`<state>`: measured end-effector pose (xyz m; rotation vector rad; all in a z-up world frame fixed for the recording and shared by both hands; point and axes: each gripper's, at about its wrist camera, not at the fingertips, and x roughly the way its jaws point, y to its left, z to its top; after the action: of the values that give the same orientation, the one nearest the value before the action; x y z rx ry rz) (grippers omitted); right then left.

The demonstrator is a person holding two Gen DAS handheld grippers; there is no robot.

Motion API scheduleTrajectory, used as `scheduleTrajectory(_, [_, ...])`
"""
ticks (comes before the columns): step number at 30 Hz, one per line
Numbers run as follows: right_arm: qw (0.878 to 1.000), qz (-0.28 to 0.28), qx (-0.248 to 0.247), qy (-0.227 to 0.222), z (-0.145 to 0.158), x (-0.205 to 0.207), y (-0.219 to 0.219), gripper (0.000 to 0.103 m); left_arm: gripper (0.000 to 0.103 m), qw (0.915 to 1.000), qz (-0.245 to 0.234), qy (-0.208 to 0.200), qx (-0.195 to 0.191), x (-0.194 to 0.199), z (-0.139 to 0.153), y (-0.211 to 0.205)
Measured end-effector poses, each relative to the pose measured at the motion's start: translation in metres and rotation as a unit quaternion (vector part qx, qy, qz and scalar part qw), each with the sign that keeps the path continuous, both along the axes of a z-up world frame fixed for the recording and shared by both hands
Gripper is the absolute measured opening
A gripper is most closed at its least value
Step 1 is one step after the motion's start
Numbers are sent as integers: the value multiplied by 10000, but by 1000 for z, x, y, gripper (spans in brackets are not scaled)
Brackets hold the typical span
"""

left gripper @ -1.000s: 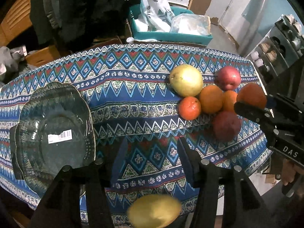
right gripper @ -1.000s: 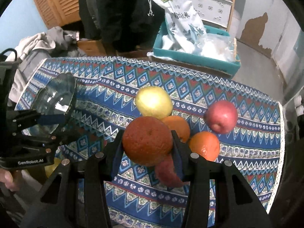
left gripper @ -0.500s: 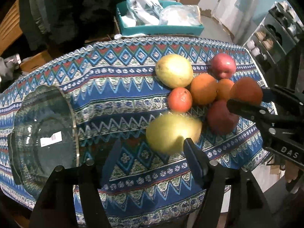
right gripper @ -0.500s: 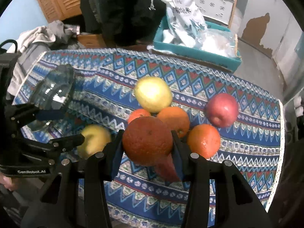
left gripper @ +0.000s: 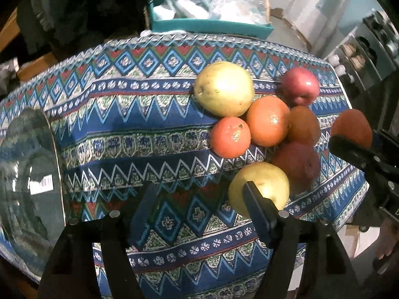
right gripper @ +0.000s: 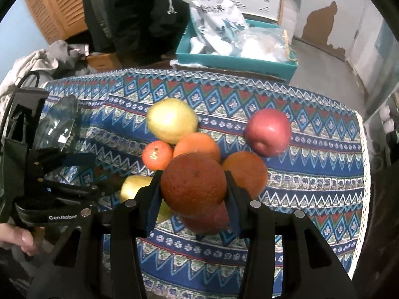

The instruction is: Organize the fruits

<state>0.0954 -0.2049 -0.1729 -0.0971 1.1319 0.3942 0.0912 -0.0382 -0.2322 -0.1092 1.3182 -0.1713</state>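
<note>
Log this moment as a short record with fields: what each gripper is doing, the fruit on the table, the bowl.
right gripper: shut on a dark orange, held above the fruit pile
left gripper: open, nothing between the fingers; jaws have just been opening; yellow pear lies on the cloth just beyond its right finger
fruit pile: second yellow pear, red apple, three oranges, a dark red fruit, bunched together
glass bowl: empty, left end of the patterned tablecloth

Left tongs (left gripper: 199, 201) parted above the patterned surface (left gripper: 149, 129).
A yellow pear (left gripper: 259, 186) lies beyond the right finger (left gripper: 259, 211), beside the fruit cluster.
</note>
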Motion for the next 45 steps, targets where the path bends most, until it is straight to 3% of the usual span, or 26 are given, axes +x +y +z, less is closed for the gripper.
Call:
scheduleTrajectory(12, [9999, -83, 126, -34, 3, 5, -11, 45, 76, 9986, 519, 52, -127, -3, -3, 7])
scheduleTrajectory(19, [9999, -109, 119, -25, 2, 4, -13, 45, 76, 9980, 619, -121, 55, -2, 1, 9])
scheduleTrajectory(23, [9998, -118, 129, -35, 3, 4, -15, 45, 85, 9974, 681, -146, -186, -3, 5, 10])
scheduleTrajectory(28, [9998, -116, 125, -40, 4, 4, -14, 45, 86, 9980, 484, 59, -392, -6, -4, -1])
scheduleTrajectory(31, [9998, -122, 123, -41, 4, 4, -14, 45, 93, 9968, 445, 144, -652, -7, -13, -8])
scheduleTrajectory(39, [9998, -166, 138, -35, 4, 4, -18, 45, 93, 9930, 284, 615, -965, -5, -43, -25])
scheduleTrajectory(45, [9997, -191, 145, -16, 3, 4, -21, 45, 91, 9957, 74, 378, -843, -5, -43, -38])
